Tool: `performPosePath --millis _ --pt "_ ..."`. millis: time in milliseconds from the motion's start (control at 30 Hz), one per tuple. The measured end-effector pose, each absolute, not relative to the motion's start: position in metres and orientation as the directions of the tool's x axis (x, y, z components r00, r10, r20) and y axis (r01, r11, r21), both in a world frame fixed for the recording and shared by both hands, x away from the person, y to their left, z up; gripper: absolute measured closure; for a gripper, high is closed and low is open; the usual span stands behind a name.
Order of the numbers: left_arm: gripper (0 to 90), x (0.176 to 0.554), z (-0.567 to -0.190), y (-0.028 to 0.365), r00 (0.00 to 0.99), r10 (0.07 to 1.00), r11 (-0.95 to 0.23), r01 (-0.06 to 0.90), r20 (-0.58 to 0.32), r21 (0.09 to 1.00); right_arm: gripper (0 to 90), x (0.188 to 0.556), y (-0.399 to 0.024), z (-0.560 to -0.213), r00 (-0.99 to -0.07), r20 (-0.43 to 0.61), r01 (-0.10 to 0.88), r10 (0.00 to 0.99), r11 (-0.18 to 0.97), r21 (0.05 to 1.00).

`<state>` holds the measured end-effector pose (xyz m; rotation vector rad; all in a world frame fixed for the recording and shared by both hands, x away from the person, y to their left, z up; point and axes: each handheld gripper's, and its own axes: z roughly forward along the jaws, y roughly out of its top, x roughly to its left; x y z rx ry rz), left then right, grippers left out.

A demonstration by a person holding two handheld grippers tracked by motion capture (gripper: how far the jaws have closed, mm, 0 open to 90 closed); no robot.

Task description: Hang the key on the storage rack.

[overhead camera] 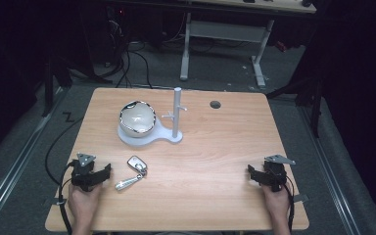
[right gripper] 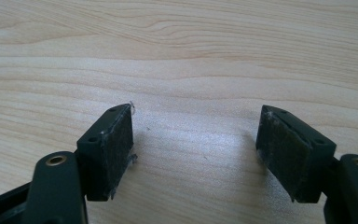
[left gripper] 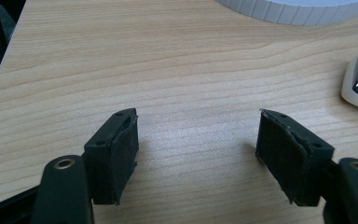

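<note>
Jaws spread and empty, the left gripper (overhead camera: 96, 175) rests at the bench's (overhead camera: 215, 161) near-left edge, the key fob (overhead camera: 137, 163) and its metal tag lying just to its right. The right gripper (overhead camera: 258, 176), also gaping, sits well apart from them.

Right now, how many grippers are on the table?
2. The left gripper sits near the left front corner, jaws open; the right gripper sits near the right front corner, also open.
</note>
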<state>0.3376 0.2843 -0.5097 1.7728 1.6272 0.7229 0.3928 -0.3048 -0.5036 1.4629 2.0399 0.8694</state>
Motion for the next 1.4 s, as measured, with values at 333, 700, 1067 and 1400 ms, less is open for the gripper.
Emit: performPosePath --millis 333,700,1067,1400 --pt "26.2 0.338 -0.510 0.283 0.103 0.995 -0.057 0.660 -0.015 0.749 27.5 0.393 -0.305 -0.504 -0.314 -0.019 0.644 0.949 0.227 0.730" --pt "22.6 0.339 -0.509 0.281 0.120 0.993 -0.066 0.666 -0.020 0.743 27.5 0.393 -0.305 -0.504 -0.314 -0.019 0.644 0.949 0.227 0.730" --pt "18.6 0.338 -0.501 0.261 0.253 0.967 -0.144 0.637 -0.030 0.757 27.6 0.393 -0.305 -0.504 -0.314 -0.019 0.644 0.949 0.227 0.730" --pt "17.5 0.344 -0.496 0.241 0.340 0.940 -0.202 0.620 -0.027 0.758 27.5 0.393 -0.305 -0.504 -0.313 -0.019 0.644 0.949 0.227 0.730"
